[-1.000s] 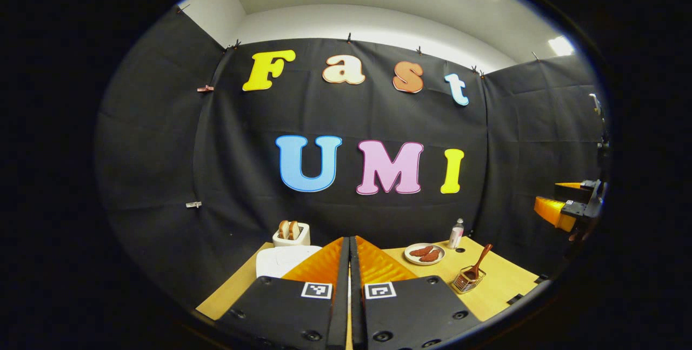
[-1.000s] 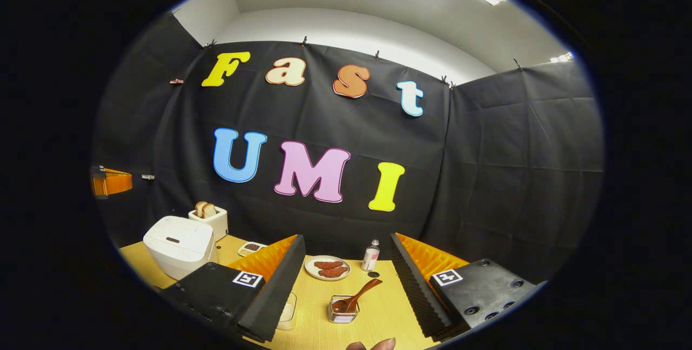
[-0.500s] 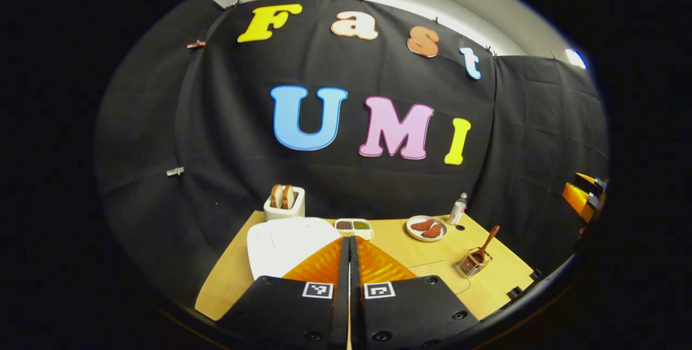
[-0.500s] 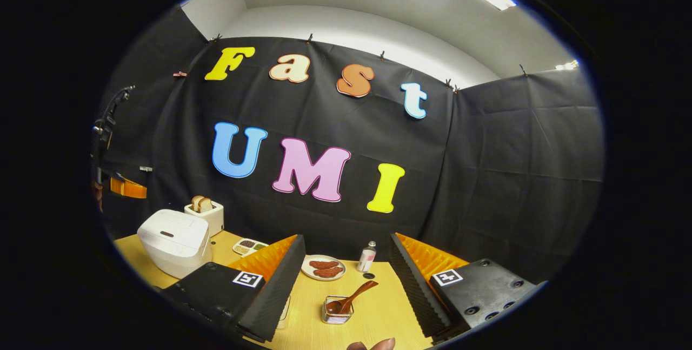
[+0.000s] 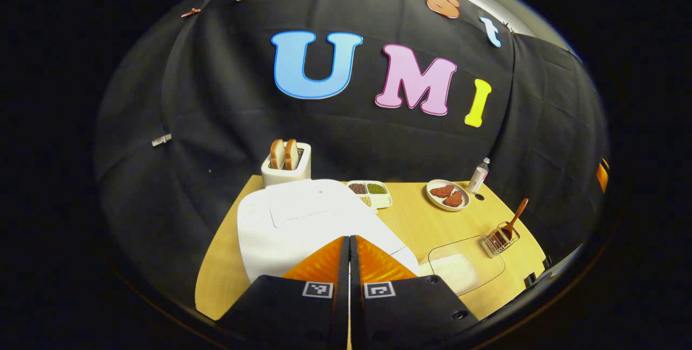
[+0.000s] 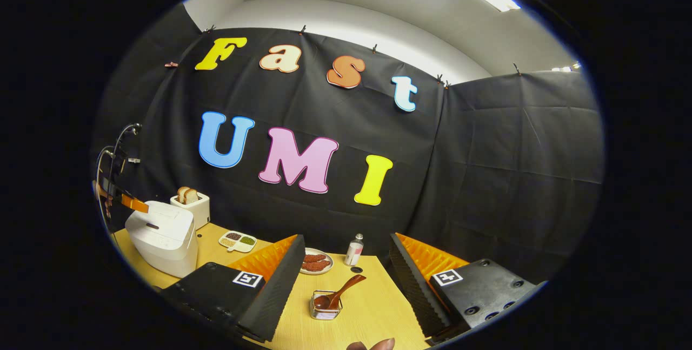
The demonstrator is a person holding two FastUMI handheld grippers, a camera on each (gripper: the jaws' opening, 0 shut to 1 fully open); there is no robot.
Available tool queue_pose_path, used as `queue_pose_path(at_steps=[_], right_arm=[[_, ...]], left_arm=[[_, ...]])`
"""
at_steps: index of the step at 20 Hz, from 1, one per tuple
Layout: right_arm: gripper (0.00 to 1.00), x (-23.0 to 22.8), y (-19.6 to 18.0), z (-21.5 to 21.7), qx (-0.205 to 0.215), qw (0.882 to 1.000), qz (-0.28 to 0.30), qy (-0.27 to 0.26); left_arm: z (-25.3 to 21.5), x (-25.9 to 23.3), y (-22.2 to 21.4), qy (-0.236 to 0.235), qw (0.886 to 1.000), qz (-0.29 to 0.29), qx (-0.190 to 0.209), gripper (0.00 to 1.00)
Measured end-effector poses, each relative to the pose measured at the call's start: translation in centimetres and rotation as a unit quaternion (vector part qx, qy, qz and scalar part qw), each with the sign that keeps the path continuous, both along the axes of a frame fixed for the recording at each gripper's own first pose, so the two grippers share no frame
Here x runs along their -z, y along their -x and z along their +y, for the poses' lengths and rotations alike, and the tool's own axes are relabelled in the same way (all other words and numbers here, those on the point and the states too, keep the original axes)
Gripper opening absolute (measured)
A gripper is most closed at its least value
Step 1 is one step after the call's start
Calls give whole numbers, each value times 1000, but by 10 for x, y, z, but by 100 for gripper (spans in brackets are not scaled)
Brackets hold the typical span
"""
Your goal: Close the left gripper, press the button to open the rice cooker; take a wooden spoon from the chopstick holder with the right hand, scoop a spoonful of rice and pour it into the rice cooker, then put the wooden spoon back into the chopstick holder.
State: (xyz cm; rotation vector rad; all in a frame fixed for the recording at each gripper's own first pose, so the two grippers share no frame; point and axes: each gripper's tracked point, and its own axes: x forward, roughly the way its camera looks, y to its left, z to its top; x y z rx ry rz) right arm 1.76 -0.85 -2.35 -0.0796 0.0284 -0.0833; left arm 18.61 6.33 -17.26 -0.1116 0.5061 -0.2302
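The white rice cooker sits with its lid down at the table's left. My left gripper is shut with nothing between its fingers, and it hangs just above the cooker's front. The wooden spoon leans in the wire chopstick holder at the right. A clear box of rice lies in front of the holder. In the right gripper view my right gripper stands open above the table. The spoon and holder lie below its gap. The rice cooker is far to the left, under the left gripper.
Behind the cooker stands a toaster with two slices of bread. A divided tray of beans, a plate of sausages and a small bottle line the back of the wooden table. A fingertip shows at the bottom edge.
The left gripper has tipped down and moved in over the rice cooker, staying shut. The right gripper has shifted only slightly and stays open.
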Motion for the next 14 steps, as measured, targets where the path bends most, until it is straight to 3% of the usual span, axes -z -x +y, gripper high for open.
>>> queue_pose_path(at_steps=[8,14], right_arm=[[98,10,-7,-8,20,1000,13,3],[98,18,-11,-4,18,1000,23,2]], left_arm=[[5,50,-11,0,998,70,-6,7],[5,53,-7,-8,996,89,-11,8]])
